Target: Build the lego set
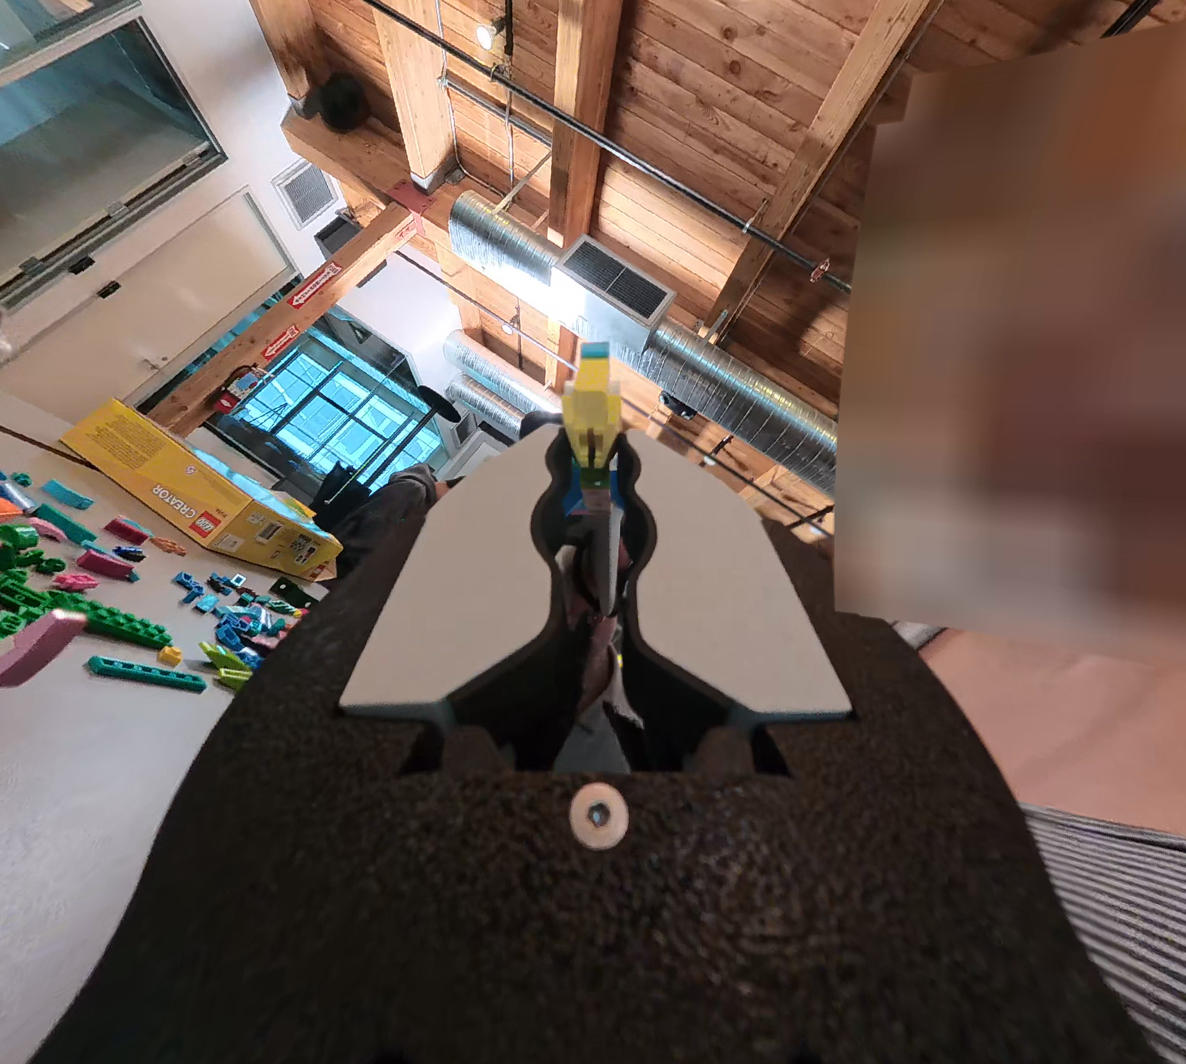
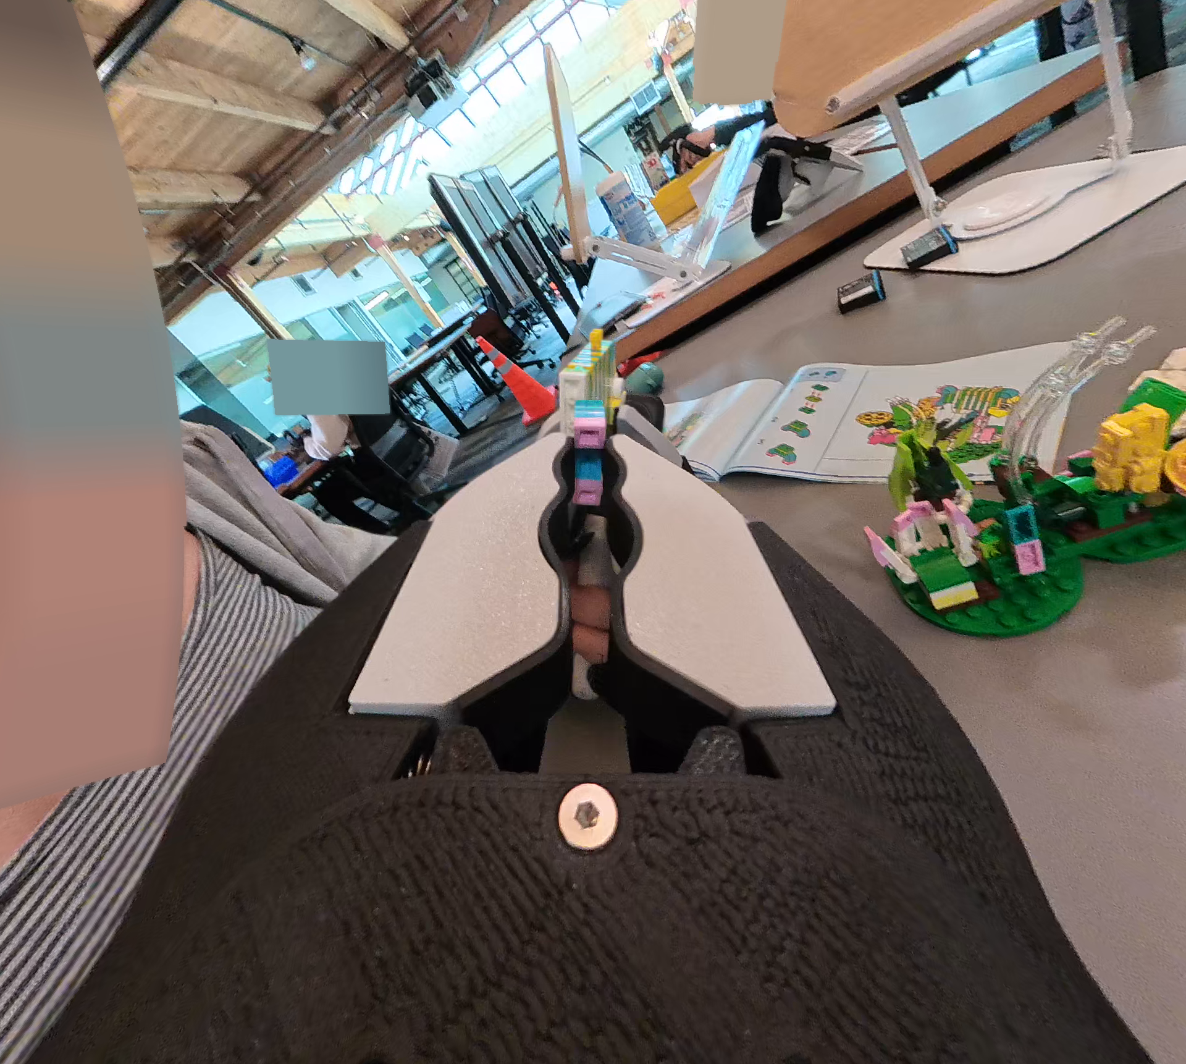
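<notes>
My left gripper (image 1: pixel 590 446) points up at the ceiling and is shut on a small lego assembly (image 1: pixel 592 401) of yellow, teal and blue bricks that sticks out past the fingertips. My right gripper (image 2: pixel 587 442) is shut on a small lego assembly (image 2: pixel 587 430) of pink, blue, white and yellow-striped bricks. I cannot tell whether both hold one joined piece. A grey part just behind the right assembly may be the other gripper. A partly built model on green round baseplates (image 2: pixel 1001 590) stands on the table to the right.
Several loose lego bricks (image 1: pixel 96 590) lie on the grey table (image 1: pixel 96 808) at the left beside a yellow lego box (image 1: pixel 192 494). An open instruction booklet (image 2: pixel 834 423) lies behind the model. Two small black blocks (image 2: pixel 860 292) and a white stand base (image 2: pixel 1027 211) sit farther back. A person in a striped shirt (image 2: pixel 128 808) is close. The grippers are tip to tip, or close to it.
</notes>
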### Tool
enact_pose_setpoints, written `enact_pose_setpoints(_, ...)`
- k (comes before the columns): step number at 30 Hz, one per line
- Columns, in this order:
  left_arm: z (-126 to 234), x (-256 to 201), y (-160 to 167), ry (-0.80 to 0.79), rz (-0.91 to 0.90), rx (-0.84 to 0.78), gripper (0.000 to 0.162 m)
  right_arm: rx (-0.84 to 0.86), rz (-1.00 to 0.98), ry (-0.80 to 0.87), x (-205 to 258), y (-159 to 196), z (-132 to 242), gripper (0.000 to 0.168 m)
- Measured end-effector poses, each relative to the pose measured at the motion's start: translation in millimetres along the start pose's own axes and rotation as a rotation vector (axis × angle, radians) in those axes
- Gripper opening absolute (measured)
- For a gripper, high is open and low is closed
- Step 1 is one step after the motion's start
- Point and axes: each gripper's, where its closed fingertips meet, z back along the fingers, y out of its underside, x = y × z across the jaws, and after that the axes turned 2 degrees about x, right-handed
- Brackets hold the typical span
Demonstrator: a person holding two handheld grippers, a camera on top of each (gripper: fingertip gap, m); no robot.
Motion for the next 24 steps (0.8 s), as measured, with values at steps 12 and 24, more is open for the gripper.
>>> enact_pose_setpoints(12,-1,7,8,-0.087,-0.103,0.083,0.012,0.063,-0.008,0.024,-4,5,7,0.006)
enact_pose_setpoints(24,-1,12,14,-0.106,-0.087,0.148,0.012,0.121,-0.041,0.032,-8,12,12,0.006)
